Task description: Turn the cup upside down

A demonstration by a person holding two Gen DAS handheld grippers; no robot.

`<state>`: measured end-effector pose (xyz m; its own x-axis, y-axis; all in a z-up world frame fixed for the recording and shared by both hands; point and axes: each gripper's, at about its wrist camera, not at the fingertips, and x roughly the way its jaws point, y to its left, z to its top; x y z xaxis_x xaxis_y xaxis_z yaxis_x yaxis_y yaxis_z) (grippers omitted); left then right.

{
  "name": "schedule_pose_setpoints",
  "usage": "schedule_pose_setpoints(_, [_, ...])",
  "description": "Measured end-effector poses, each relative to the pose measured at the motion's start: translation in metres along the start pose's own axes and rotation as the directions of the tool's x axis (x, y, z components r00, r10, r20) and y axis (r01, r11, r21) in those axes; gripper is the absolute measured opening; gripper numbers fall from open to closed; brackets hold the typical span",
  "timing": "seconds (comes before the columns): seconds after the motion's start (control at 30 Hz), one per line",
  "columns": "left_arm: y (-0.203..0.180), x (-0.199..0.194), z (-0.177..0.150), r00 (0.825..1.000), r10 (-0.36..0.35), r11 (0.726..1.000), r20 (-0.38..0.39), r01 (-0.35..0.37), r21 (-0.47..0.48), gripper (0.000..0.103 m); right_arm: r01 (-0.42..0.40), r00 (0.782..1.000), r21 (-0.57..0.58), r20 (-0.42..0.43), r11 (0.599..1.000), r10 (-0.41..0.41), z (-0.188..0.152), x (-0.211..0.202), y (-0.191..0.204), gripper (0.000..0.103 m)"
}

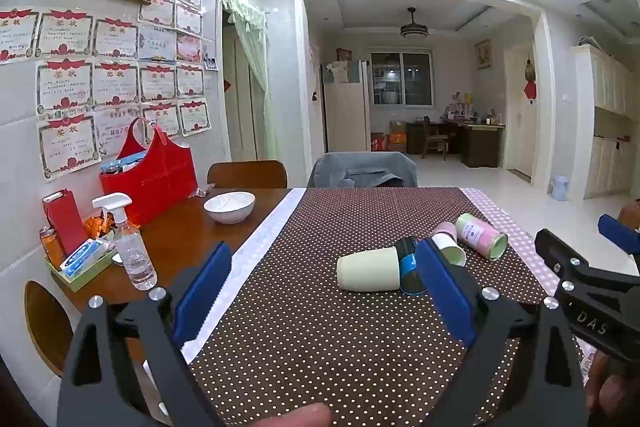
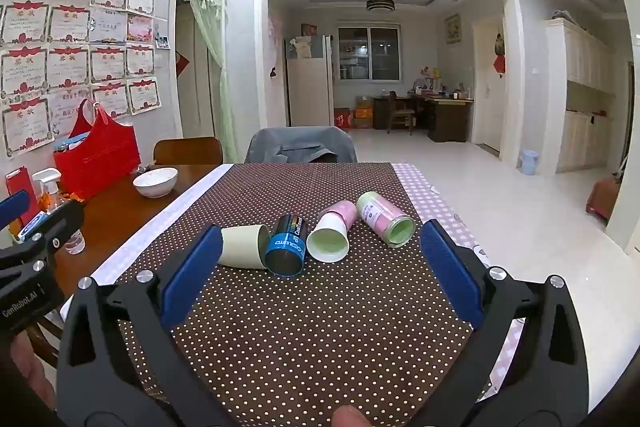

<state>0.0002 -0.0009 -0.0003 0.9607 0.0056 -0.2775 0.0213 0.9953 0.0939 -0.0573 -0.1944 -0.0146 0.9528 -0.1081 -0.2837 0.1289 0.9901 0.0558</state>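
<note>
Several cups lie on their sides on the brown dotted cloth [image 2: 320, 327]: a pale green cup [image 2: 244, 245], a black and blue cup [image 2: 286, 245], a pink and white cup [image 2: 332, 233] and a pink and green cup [image 2: 386, 219]. In the left wrist view the pale green cup [image 1: 368, 269] lies ahead, with the black and blue cup [image 1: 408, 269] partly behind my right finger. My left gripper [image 1: 324, 291] is open and empty, short of the cups. My right gripper [image 2: 320, 271] is open and empty, just before the row of cups.
A white bowl [image 1: 230, 207], a spray bottle [image 1: 130, 243], a red bag [image 1: 154, 175] and a tray of small items [image 1: 80, 263] stand on the wooden table at left. A chair with a grey jacket [image 2: 300, 147] stands at the far edge.
</note>
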Motion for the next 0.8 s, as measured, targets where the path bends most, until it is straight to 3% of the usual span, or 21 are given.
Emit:
schedule_pose_setpoints(0.3, [0.001, -0.002, 0.005, 1.0, -0.004, 1.0, -0.005, 0.004, -0.025, 0.092, 0.005, 1.0, -0.013, -0.013, 1.0, -0.005, 0.003, 0.004, 0.003, 0.097])
schedule_pose_setpoints(0.57, [-0.009, 0.002, -0.002, 0.999, 0.039, 0.999, -0.019, -0.038, 0.016, 0.092, 0.004, 1.0, -0.007, -0.005, 1.0, -0.004, 0.007, 0.005, 0.001, 0.097])
schedule_pose_setpoints(0.73, [-0.009, 0.001, -0.004, 1.0, -0.016, 1.0, -0.016, 0.016, 0.002, 0.092, 0.007, 1.0, -0.006, 0.001, 1.0, -0.007, 0.004, 0.002, -0.003, 0.097])
schedule_pose_setpoints(0.8, [-0.009, 0.0, -0.006, 1.0, -0.005, 1.0, 0.007, 0.005, 0.008, 0.092, 0.01, 1.0, -0.005, 0.001, 1.0, -0.01, 0.004, 0.003, -0.002, 0.097])
